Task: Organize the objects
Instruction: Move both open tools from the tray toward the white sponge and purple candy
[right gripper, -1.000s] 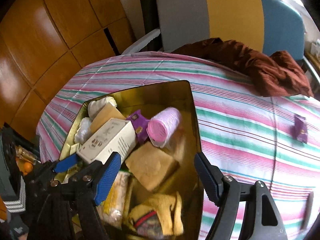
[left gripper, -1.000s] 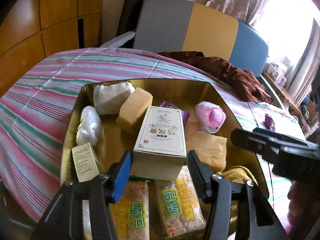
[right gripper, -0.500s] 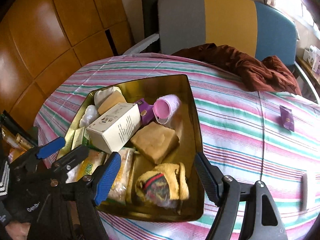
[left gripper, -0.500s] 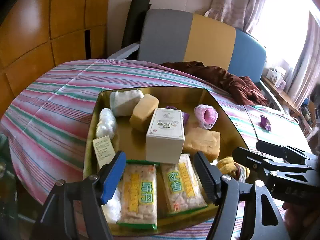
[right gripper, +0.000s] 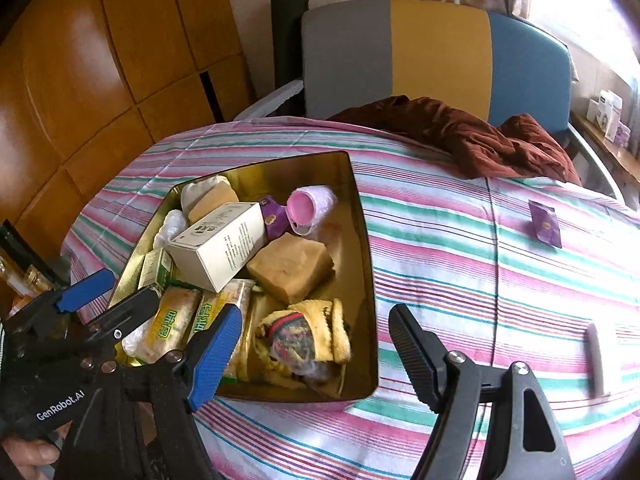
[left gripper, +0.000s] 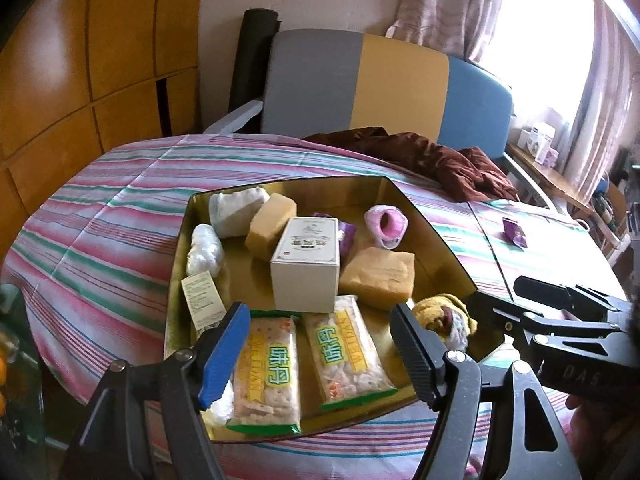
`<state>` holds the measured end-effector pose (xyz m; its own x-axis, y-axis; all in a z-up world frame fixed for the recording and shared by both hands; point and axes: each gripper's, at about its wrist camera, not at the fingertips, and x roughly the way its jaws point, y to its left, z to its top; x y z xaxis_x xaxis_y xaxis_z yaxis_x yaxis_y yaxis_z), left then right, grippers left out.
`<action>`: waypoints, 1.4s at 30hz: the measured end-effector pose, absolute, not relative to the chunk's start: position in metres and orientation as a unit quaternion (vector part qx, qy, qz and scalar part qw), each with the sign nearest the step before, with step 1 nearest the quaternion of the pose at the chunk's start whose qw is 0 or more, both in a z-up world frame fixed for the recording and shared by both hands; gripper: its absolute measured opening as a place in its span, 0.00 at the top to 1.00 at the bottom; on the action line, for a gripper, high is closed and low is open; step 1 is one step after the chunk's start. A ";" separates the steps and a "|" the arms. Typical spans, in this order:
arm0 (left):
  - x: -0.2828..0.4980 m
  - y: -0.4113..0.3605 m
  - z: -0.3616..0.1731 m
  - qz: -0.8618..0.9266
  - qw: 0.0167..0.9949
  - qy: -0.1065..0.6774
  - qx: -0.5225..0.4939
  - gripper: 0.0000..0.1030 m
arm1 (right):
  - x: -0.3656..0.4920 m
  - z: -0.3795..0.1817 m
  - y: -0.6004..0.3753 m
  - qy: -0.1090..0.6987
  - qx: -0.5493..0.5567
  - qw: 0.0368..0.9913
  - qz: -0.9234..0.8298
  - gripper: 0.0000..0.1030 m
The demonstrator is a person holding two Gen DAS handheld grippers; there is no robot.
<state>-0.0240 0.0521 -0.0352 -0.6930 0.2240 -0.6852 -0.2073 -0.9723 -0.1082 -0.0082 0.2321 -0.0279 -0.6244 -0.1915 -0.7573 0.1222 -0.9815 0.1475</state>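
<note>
Both the left gripper and right gripper are hanging spread and empty, probably wanting the purple packet at two o'clock from the tin, approached flat.

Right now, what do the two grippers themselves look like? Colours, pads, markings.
Both are matte black plastic frames with silver screws. Each left gripper and right gripper pairs one blue ribbed pad with one black ribbed pad. White "GenRobot.AI" lettering shows on the left unit's body in the right wrist view. No cables visible. Bare fingers grip the handle; no sleeve can be made out.
</note>
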 end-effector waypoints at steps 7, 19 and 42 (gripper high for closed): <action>-0.017 0.066 -0.033 0.920 0.134 0.007 -0.369 0.29 | -0.005 -0.027 0.239 -0.048 0.422 0.084 -0.901 0.25; -0.014 0.096 -0.031 0.914 0.164 0.039 -0.369 0.27 | -0.002 -0.030 0.268 -0.061 0.428 0.062 -0.900 0.25; -0.011 0.136 -0.030 0.899 0.219 0.071 -0.372 0.25 | -0.010 -0.052 0.413 -0.079 0.496 -0.079 -0.861 0.25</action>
<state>-0.0106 0.1364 -0.0302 -0.6272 0.3412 -0.7002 -0.4462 -0.8942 -0.0360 -0.0104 0.4134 -0.0518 -0.4947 0.0588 -0.8671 -0.2148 -0.9750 0.0564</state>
